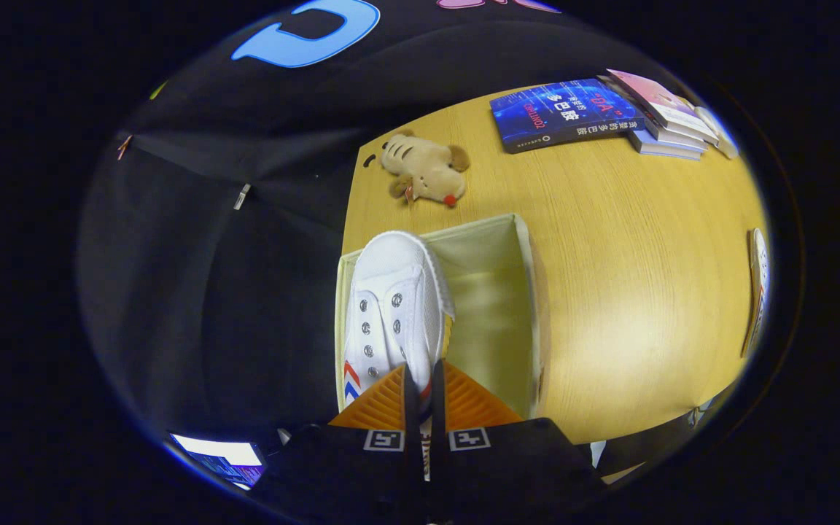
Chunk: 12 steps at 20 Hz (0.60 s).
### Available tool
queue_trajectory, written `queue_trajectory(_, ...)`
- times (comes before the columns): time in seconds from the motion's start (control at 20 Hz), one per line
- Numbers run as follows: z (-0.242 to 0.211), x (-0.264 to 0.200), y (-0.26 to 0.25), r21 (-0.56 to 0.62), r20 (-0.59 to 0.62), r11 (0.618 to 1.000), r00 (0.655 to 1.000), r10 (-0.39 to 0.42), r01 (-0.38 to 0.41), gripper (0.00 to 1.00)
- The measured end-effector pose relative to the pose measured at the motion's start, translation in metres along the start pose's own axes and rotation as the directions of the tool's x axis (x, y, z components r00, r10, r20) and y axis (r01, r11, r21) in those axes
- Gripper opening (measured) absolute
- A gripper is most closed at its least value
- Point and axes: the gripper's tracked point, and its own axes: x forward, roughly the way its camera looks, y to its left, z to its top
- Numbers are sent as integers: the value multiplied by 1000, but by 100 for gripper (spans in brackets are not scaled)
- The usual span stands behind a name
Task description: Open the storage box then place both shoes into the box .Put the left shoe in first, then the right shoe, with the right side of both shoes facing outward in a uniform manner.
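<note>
My gripper [421, 375] is shut on the rear upper edge of a white canvas shoe [391, 299] with metal eyelets and red-blue stripes on its side. The shoe hangs toe-forward over the left part of the open pale fabric storage box [526, 292], which stands on the wooden table [646, 292] by its left edge. The box's inside to the right of the shoe shows bare lining. A second white shoe [757, 292] lies on the table far to the right, seen edge-on.
A plush toy dog [424, 169] lies on the table beyond the box. A blue book [562, 113] and a small stack of books [664, 117] sit at the far right. A lit screen [219, 456] shows low on the left.
</note>
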Motion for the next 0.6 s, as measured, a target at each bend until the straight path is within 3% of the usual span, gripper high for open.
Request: queue_trajectory(0.6,-20,41,8,-32,-57,998,997,-56,54,9)
